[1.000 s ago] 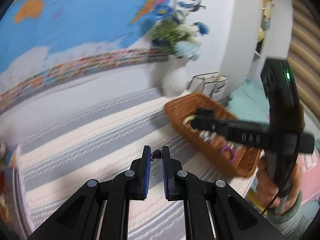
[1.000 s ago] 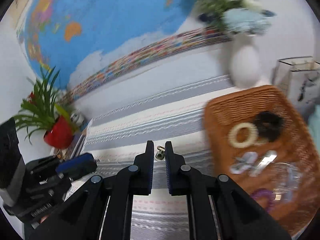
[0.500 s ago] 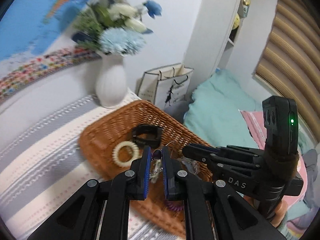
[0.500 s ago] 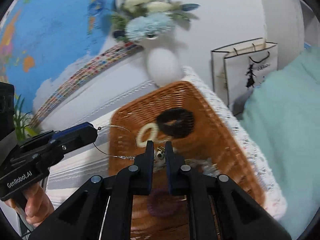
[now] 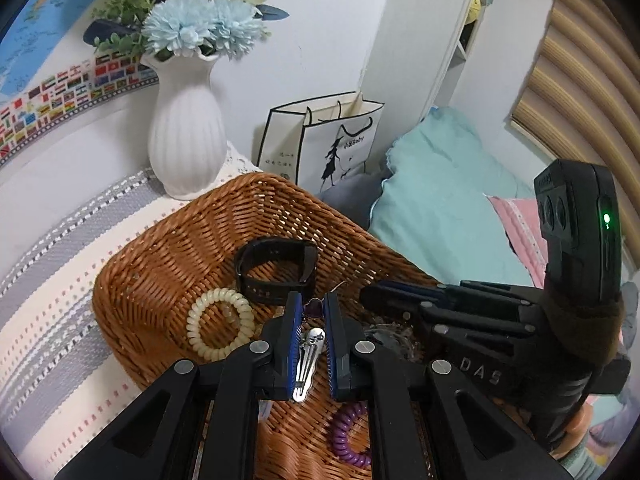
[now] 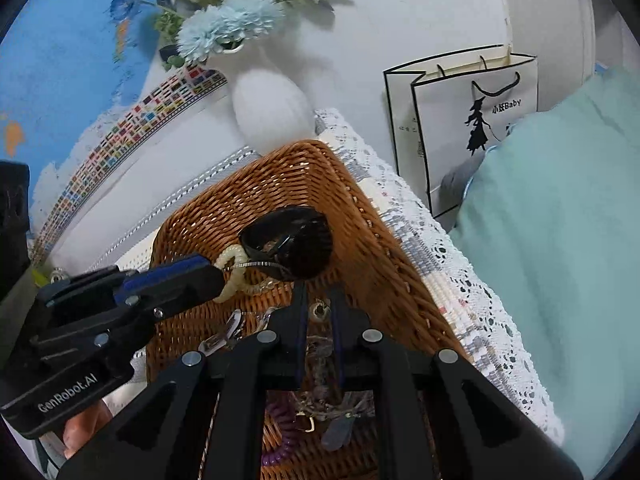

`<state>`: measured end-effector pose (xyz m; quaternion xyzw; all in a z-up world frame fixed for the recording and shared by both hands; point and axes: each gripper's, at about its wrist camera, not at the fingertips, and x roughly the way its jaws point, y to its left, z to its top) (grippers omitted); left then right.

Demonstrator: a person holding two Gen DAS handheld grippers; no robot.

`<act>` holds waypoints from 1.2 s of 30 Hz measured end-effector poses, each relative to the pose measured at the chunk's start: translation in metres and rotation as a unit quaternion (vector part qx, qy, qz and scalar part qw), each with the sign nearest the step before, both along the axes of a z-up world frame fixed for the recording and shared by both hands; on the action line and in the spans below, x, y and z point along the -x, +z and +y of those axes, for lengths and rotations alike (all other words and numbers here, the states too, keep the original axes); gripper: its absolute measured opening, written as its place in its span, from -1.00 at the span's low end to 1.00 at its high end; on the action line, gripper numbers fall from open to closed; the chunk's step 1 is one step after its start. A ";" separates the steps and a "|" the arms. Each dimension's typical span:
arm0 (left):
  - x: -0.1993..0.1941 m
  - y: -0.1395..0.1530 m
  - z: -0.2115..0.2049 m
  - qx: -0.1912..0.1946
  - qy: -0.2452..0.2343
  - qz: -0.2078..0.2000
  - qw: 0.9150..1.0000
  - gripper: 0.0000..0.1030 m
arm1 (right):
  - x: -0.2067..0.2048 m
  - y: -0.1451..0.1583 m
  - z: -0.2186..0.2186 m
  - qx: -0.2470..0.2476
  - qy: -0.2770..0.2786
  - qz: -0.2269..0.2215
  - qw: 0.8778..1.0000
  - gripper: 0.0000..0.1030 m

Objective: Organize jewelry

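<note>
A brown wicker basket [image 5: 168, 256] [image 6: 360, 216] on the striped cloth holds a black band [image 5: 276, 268] [image 6: 296, 248], a cream coil bracelet [image 5: 220, 328], a silver hair clip [image 5: 308, 356] and a purple coil tie [image 5: 348, 436]. My left gripper [image 5: 312, 306] is over the basket, shut on a purple heart pendant [image 5: 314, 307] of a thin necklace. My right gripper [image 6: 320, 308] is beside it over the basket, shut on the necklace's clasp end [image 6: 319, 309]. A silver chain [image 6: 256, 265] runs from the left gripper's tip.
A white vase [image 5: 186, 136] with blue flowers stands just behind the basket. A white paper bag [image 5: 324, 140] leans on the wall. A teal bed cover [image 5: 440, 196] lies right of the table's lace edge [image 6: 460, 280]. A world map covers the wall.
Both grippers swung right from the bare striped cloth to over the basket, carrying the necklace between them, and came closer together.
</note>
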<state>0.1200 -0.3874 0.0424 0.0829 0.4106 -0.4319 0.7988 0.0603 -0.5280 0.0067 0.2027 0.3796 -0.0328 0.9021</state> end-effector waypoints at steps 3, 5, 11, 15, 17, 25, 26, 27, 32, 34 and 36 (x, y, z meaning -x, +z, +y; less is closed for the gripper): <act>0.000 0.000 0.005 0.005 -0.004 0.005 1.000 -0.30 | 0.001 -0.003 -0.008 -0.031 -0.004 0.000 1.000 -0.61; 0.003 0.004 0.012 0.015 -0.001 -0.005 1.000 0.02 | 0.005 -0.004 -0.011 -0.045 -0.010 -0.002 0.999 -0.42; 0.023 0.020 0.040 0.027 0.007 -0.025 0.999 0.02 | 0.026 0.006 -0.005 -0.069 -0.010 -0.023 0.997 -0.36; 0.046 0.029 0.068 0.031 0.031 -0.052 0.998 0.02 | 0.050 0.024 0.018 0.001 -0.044 -0.041 0.998 -0.34; 0.063 0.031 0.085 0.021 0.061 -0.086 0.994 0.05 | 0.066 0.034 0.039 0.052 -0.054 -0.057 0.996 -0.25; 0.122 0.026 0.148 0.006 0.158 -0.164 0.974 0.19 | 0.122 0.050 0.115 0.123 -0.043 -0.122 0.984 0.30; 0.130 0.025 0.156 0.004 0.170 -0.170 0.971 0.22 | 0.128 0.052 0.124 0.133 -0.041 -0.128 0.982 0.36; 0.134 0.025 0.162 0.002 0.178 -0.174 0.968 0.24 | 0.132 0.053 0.133 0.140 -0.041 -0.131 0.981 0.40; 0.156 0.019 0.185 -0.008 0.211 -0.197 0.957 0.35 | 0.142 0.050 0.159 0.148 -0.035 -0.127 0.980 0.48; 0.161 0.015 0.195 -0.010 0.216 -0.190 0.958 0.36 | 0.145 0.048 0.169 0.163 -0.035 -0.121 0.979 0.48; 0.163 0.012 0.202 -0.007 0.215 -0.178 0.960 0.36 | 0.146 0.045 0.176 0.175 -0.035 -0.115 0.977 0.48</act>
